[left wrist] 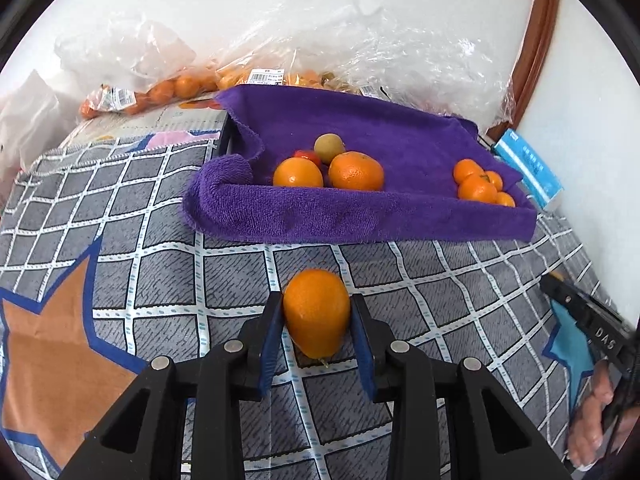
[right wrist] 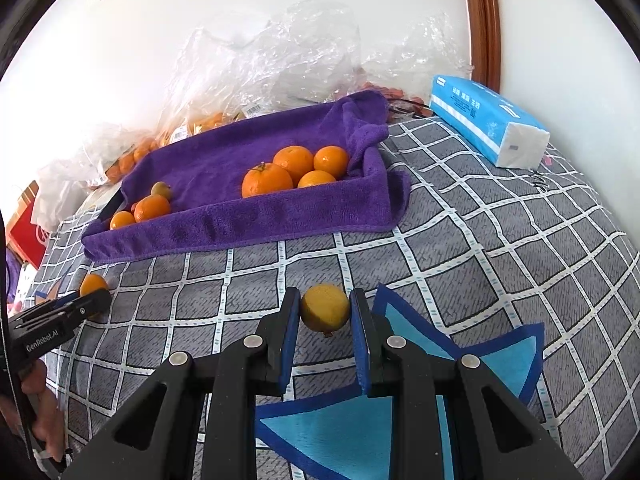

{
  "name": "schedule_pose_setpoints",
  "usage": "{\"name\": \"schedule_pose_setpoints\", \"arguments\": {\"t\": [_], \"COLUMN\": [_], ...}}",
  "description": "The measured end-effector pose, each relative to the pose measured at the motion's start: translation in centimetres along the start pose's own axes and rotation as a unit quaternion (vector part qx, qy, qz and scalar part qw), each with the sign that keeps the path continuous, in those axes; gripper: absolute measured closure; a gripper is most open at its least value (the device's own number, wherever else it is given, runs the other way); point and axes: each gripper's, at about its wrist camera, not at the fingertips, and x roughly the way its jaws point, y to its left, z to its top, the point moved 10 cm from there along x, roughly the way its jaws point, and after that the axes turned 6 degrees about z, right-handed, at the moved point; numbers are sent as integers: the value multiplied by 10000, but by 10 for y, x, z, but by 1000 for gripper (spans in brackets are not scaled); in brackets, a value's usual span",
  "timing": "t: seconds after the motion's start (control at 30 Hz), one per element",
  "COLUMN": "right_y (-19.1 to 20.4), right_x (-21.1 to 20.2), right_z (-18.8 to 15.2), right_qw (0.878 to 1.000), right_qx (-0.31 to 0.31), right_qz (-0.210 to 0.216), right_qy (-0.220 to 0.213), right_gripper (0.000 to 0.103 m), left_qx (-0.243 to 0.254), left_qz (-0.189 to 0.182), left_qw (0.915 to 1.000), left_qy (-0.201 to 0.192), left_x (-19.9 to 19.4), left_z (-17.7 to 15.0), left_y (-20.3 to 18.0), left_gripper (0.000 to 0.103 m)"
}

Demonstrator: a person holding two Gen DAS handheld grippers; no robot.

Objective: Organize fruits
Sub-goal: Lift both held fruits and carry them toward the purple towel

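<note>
Orange fruit (left wrist: 317, 312) sits clamped between the blue pads of the left gripper (left wrist: 317, 320), just above the checked bedspread (left wrist: 440, 280). Yellow lemon-like fruit (right wrist: 325, 307) sits between the pads of the right gripper (right wrist: 325, 312), which is clenched on it; pad contact on the right side appears slight in this view. Ahead of both tools lies the tray lined with a purple towel (left wrist: 360, 216). It holds a group of large oranges (left wrist: 355, 171) at its left end and a cluster of small mandarins (left wrist: 478, 188) at its right end. Beyond the tray are clear plastic bags (left wrist: 360, 40). Right of it rests a blue tissue pack (right wrist: 486, 120).
</note>
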Motion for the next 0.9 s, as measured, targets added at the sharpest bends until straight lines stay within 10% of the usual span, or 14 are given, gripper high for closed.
{"name": "schedule_pose_setpoints", "arguments": {"t": [0.9], "right_y": [-3], "right_x": [-4], "right_z": [3], "right_qw": [9997], "right_qx": [-40], "right_qz": [-214], "right_qy": [-113], "right_gripper": [78], "left_qx": [-247], "left_qz": [-410], "left_qw": [9945], "left_qy": [-936], "left_x": [-37], "left_z": [15], "left_y": [-1], "left_gripper": [72]}}
